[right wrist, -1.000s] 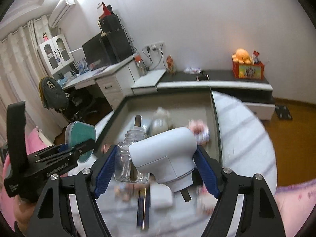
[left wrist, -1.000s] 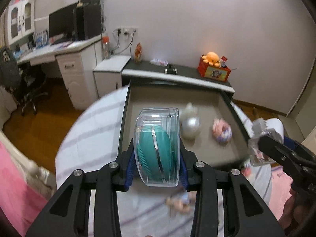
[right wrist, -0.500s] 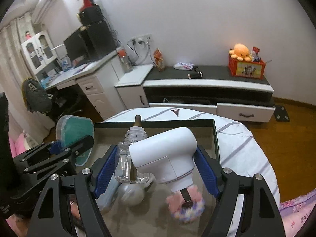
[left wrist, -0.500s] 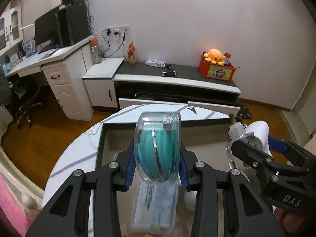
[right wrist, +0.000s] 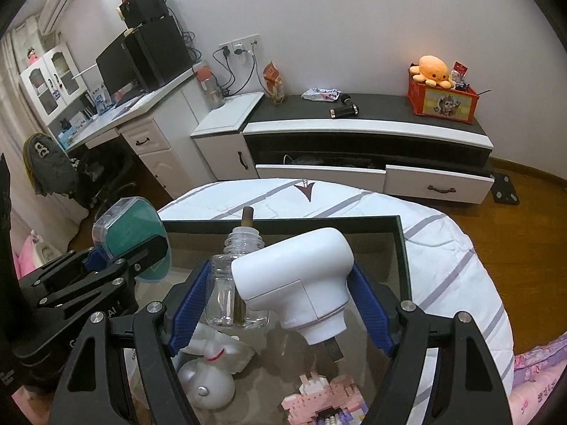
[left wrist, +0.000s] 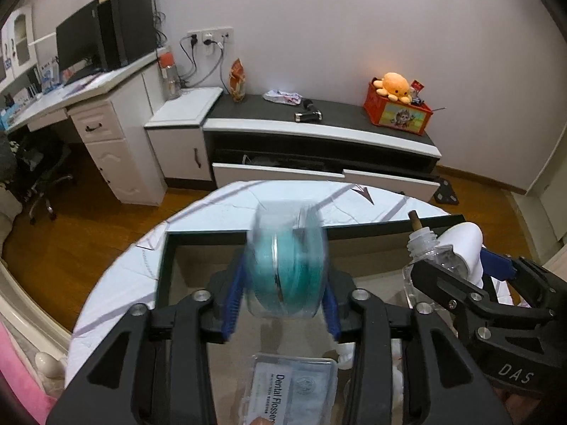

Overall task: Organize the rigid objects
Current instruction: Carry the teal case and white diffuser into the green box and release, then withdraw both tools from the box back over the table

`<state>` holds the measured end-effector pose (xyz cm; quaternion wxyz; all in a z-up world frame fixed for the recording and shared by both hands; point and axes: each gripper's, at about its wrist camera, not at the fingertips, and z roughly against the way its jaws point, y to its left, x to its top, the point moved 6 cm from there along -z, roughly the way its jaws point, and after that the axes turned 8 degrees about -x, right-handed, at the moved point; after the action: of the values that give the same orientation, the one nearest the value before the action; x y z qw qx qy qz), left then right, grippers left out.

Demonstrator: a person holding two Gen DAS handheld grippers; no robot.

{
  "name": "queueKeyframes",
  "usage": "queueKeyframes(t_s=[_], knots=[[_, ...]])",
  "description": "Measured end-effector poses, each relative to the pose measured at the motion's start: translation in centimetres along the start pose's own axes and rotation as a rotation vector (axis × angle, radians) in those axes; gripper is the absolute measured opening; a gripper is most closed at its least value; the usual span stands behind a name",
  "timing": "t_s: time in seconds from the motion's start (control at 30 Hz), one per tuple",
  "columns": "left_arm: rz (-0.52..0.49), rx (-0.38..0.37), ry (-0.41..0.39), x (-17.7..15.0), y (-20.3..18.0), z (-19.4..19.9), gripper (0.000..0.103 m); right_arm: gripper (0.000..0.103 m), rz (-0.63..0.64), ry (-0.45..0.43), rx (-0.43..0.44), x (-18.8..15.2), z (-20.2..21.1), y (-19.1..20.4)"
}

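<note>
The left gripper (left wrist: 285, 295) has its jaws clamped on a clear case (left wrist: 285, 265) with a teal insert, blurred, over the near-left part of the dark tray (right wrist: 402, 248). To its right, the right gripper (right wrist: 280, 304) grips a white plug-in (right wrist: 296, 276) with its glass bottle (right wrist: 235, 283), also above the tray. Under them lie a floss box (left wrist: 290, 393), a silver bulb (right wrist: 207, 386) and a pink block toy (right wrist: 326, 402).

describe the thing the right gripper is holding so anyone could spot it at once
Over the dark tray on the striped table, find the right gripper. Between its blue pads sits a white plug-in diffuser with a clear glass bottle attached, the only item with a brown wick.
</note>
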<state>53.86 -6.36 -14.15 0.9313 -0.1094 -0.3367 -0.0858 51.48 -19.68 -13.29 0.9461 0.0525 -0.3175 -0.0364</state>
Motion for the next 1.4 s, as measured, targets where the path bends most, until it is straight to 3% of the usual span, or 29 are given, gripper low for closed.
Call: queueKeyframes(t_s=[0.07,0.17,0.27,0.57,1.0,1.2,1.4], knots=[[0.002,0.019,-0.027,0.4,0.2,1.0,0.073,0.081,-0.012,-0.008,-0.006,0.1,0.2,0.0],[0.003,0.065,-0.066,0.7,0.9,2.8,0.095,0.087,-0.026,-0.029,0.000,0.4,1.2,-0.3],[0.020,0.052,-0.094,0.7,1.4,4.9,0.103,0.103,-0.037,-0.052,-0.016,0.5,2.6,-0.6],[0.012,0.064,-0.183,-1.7,0.8,12.8,0.103,0.103,-0.058,-0.121,0.008,-1.0,9.0,-0.4],[0.013,0.036,-0.256,-8.7,-1.4,23.4,0.103,0.103,-0.061,-0.284,-0.003,-7.6,21.6,-0.2],[0.021,0.040,-0.269,-12.7,-1.6,26.5,0.103,0.103,-0.078,-0.345,-0.021,-11.3,26.1,-1.4],[0.048,0.041,-0.252,-16.4,-1.3,27.6,0.103,0.103,-0.106,-0.340,-0.040,-15.6,27.8,-2.7]])
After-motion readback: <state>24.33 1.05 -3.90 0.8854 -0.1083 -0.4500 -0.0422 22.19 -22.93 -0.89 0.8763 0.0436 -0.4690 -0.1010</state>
